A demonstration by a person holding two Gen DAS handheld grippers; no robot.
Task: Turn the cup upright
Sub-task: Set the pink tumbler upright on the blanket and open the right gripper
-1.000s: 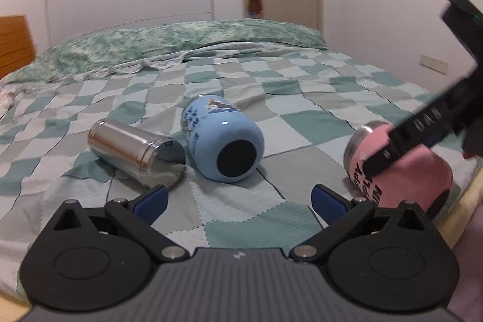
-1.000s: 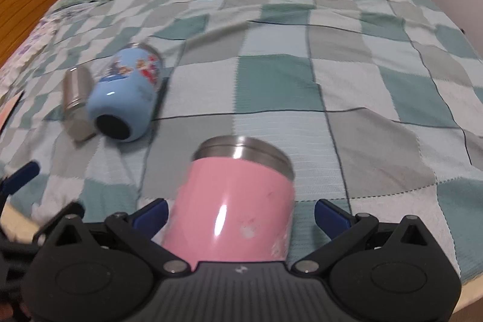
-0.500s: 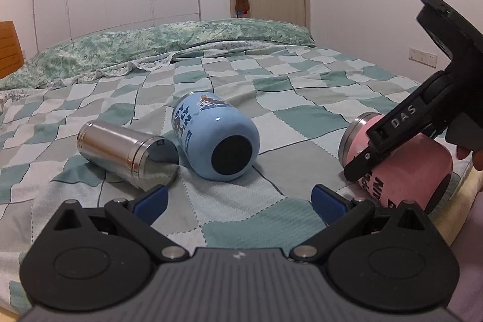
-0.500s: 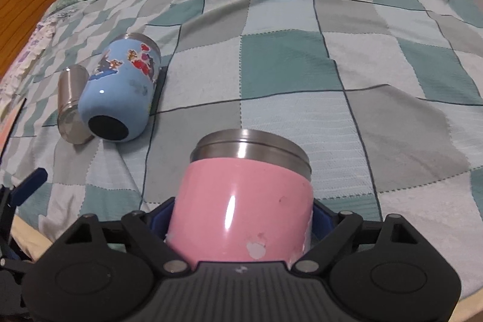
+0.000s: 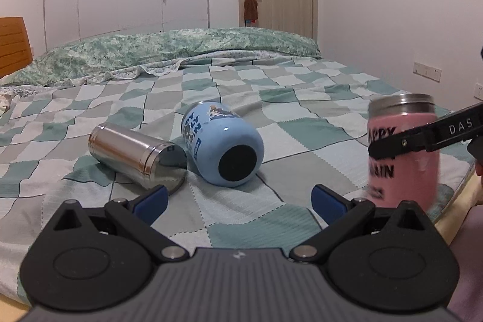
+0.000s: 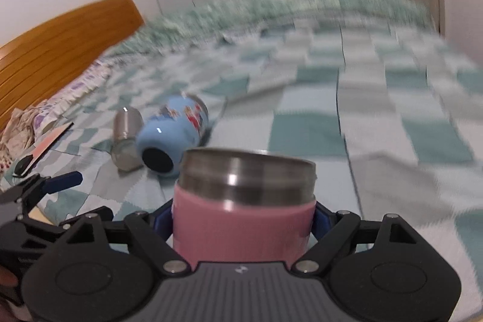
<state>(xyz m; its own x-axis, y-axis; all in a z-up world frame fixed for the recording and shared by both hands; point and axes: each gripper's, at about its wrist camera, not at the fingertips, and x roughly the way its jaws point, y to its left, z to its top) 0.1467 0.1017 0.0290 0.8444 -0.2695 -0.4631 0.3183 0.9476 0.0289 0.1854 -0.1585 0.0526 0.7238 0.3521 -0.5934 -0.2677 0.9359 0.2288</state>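
Right tongs [image 6: 243, 219] clenched across pink tumbler [image 6: 241, 216] mid-body, tumbler upright near bed [image 5: 271, 116] edge. Rigid steel, glossy, likely slippery; grip coated wall below rim. Left tongs [image 5: 238, 201] released, holding nothing.

My right gripper [image 6: 243, 216] has its jaws clamped on the pink cup [image 6: 241, 227] — steel rim pointing up and away from me, blue pads pressed to both its sides. Beyond it on the checked bed [image 6: 377, 147], a blue cup [image 6: 173, 130] lies on its side, dark base toward me, touching a steel cup [image 6: 126, 132] also lying down. The left gripper [image 6: 45, 186] shows at my left edge — the background is blurred.
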